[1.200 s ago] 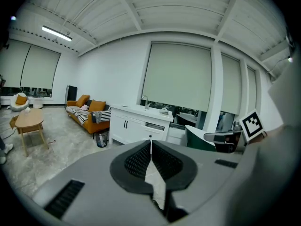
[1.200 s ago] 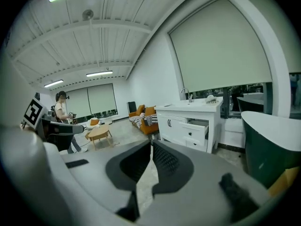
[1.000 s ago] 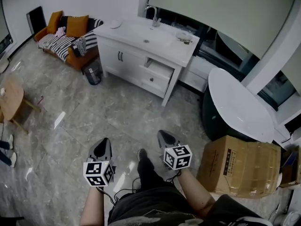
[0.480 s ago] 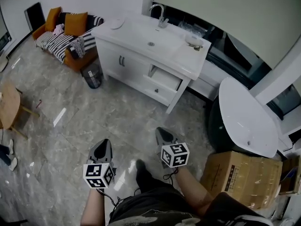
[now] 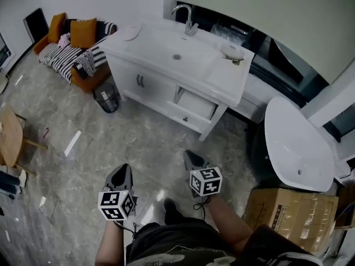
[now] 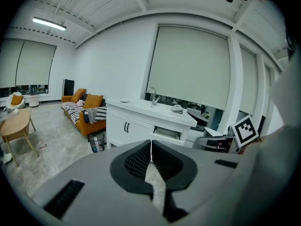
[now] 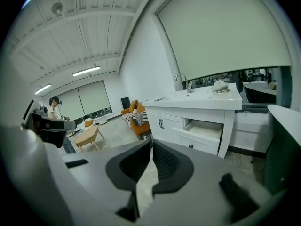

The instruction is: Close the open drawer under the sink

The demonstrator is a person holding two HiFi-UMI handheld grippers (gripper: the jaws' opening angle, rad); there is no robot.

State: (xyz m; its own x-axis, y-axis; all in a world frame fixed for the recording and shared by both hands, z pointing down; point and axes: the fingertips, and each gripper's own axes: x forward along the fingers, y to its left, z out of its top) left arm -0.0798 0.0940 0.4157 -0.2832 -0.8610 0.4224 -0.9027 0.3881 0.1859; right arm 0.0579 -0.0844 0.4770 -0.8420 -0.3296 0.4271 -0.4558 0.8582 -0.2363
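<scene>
A white vanity with a sink (image 5: 176, 56) and a chrome tap (image 5: 188, 20) stands across the marble floor. Its top right drawer (image 5: 194, 108) (image 7: 203, 134) (image 6: 167, 133) is pulled open and looks empty. Both grippers are held low in front of the person, well short of the vanity. My left gripper (image 5: 121, 174) (image 6: 151, 141) is shut with nothing between its jaws. My right gripper (image 5: 191, 159) (image 7: 151, 141) is also shut and empty, and it points roughly toward the drawer.
An orange sofa (image 5: 67, 44) with a striped throw and a small bin (image 5: 107, 99) stand left of the vanity. A white basin on a dark stand (image 5: 297, 148) and a cardboard box (image 5: 293, 215) are at the right. A wooden table (image 5: 11, 134) is at far left.
The vanity has grown larger and shifted toward the middle of the head view as the person walks toward it. Both grippers stay shut and keep their places in front of the body.
</scene>
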